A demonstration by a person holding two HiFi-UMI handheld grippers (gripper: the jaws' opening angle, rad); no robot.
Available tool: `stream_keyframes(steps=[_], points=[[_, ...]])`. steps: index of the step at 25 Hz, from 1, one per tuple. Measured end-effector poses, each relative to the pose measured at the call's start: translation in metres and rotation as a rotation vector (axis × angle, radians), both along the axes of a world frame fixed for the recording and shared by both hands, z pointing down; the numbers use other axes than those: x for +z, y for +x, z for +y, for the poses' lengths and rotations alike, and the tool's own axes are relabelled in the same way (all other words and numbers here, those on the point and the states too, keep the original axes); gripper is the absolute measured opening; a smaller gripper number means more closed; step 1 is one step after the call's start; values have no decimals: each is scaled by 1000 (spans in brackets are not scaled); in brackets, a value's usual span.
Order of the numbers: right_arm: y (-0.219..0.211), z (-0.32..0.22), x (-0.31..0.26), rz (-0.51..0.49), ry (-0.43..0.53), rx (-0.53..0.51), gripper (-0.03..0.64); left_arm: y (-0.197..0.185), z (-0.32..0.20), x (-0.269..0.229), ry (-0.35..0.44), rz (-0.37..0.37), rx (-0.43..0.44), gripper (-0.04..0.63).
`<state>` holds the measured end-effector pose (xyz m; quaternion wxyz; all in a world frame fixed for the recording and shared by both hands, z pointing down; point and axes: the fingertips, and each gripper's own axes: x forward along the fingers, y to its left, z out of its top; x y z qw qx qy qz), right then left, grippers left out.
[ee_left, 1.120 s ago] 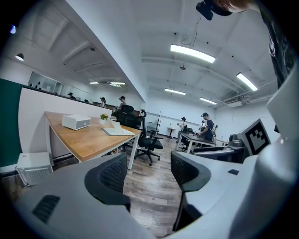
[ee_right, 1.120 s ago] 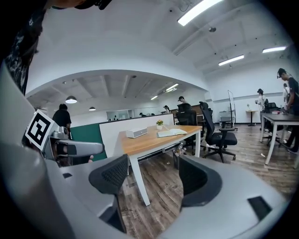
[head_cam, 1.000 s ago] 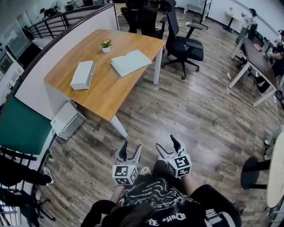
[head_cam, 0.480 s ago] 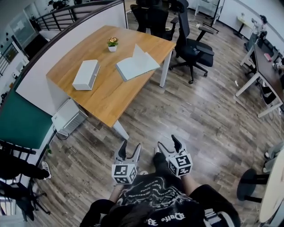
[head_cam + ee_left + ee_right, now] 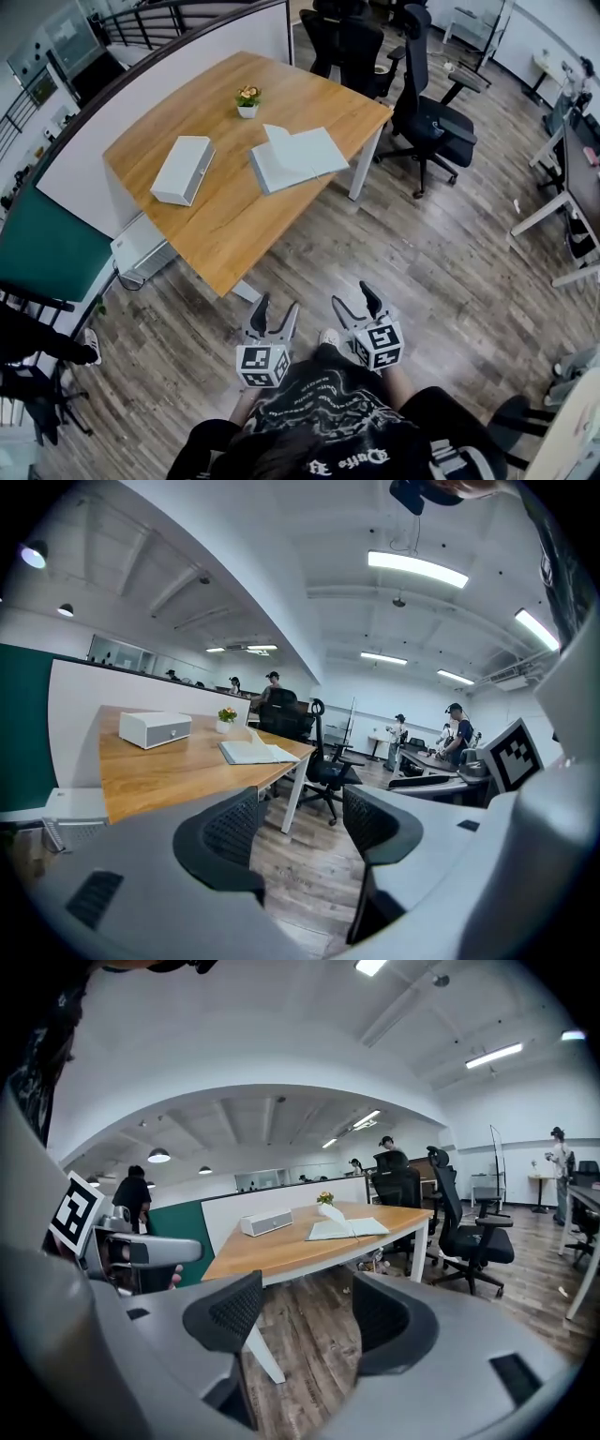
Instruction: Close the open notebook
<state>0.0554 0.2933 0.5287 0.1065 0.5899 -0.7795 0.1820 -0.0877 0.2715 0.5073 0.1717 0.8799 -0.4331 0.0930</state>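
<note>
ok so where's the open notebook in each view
Head view: notebook upper centre, on the right part of the table.
Left gripper view: notebook left of centre, at mid-height.
Right gripper view: notebook just right of centre, at mid-height.
Shared landmark: the potted plant just behind it.

**Right tongs point(image 5: 307, 1321) facing the counter point(image 5: 272, 1246)**
The jaws are seen apart, having just been drawn slightly closer, with only floor point(image 5: 300, 1363) between them. An open notebook point(image 5: 349, 1229), a white box point(image 5: 265, 1223) and a small potted plant point(image 5: 325, 1200) are borne by the counter. An office chair point(image 5: 473, 1237) is set at right.
</note>
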Motion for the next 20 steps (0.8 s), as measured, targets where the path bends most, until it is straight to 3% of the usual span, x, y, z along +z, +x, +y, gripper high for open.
stream_keyframes(steps=[10,20], points=[[65,-48,16,11,-37,-58,278,72,-45,11,-11,-16,-25,304],[80,-68,26,-11,-73,-55,267,86,-67,18,-30,-19,-35,304]])
